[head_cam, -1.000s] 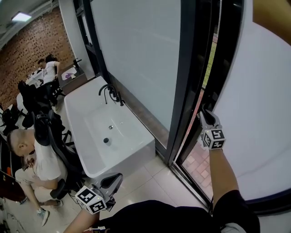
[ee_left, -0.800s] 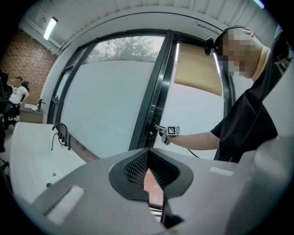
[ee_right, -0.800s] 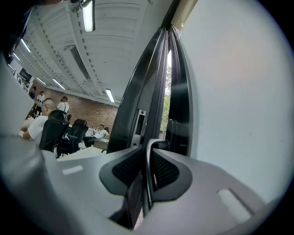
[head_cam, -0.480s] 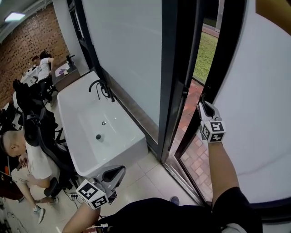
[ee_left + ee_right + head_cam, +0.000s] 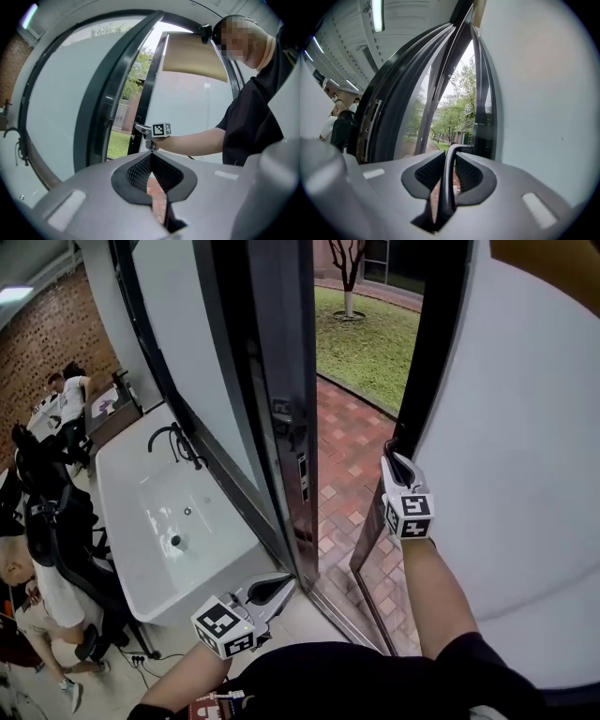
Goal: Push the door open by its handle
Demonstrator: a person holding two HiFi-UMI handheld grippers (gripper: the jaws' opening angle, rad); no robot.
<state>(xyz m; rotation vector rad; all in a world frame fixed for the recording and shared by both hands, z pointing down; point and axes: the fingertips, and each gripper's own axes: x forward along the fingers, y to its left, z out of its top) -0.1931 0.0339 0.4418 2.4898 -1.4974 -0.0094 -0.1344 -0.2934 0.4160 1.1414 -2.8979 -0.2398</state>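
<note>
The frosted-glass door (image 5: 525, 474) with its dark frame (image 5: 427, 381) stands swung outward at the right of the head view. My right gripper (image 5: 396, 463) is at that frame's edge, shut on the black door handle (image 5: 448, 180), which runs upright between its pads. Those jaws have just been opening a little, with the handle still between them. The right gripper (image 5: 140, 129) also shows from the left gripper view, against the door's edge. My left gripper (image 5: 274, 589) hangs low by the doorway's threshold, shut with nothing in it; its pads (image 5: 140, 171) meet at the tip.
The fixed dark door jamb (image 5: 281, 409) with its latch plate stands left of the opening. Beyond the opening lie a red brick path (image 5: 347, 442) and grass (image 5: 370, 348). A white basin (image 5: 141, 549) with a black tap sits at the left. Seated people (image 5: 42, 592) and chairs are further left.
The door has swung much wider, and the gap to the outside has grown. The right gripper went along with the handle. The left gripper has moved forward toward the threshold.
</note>
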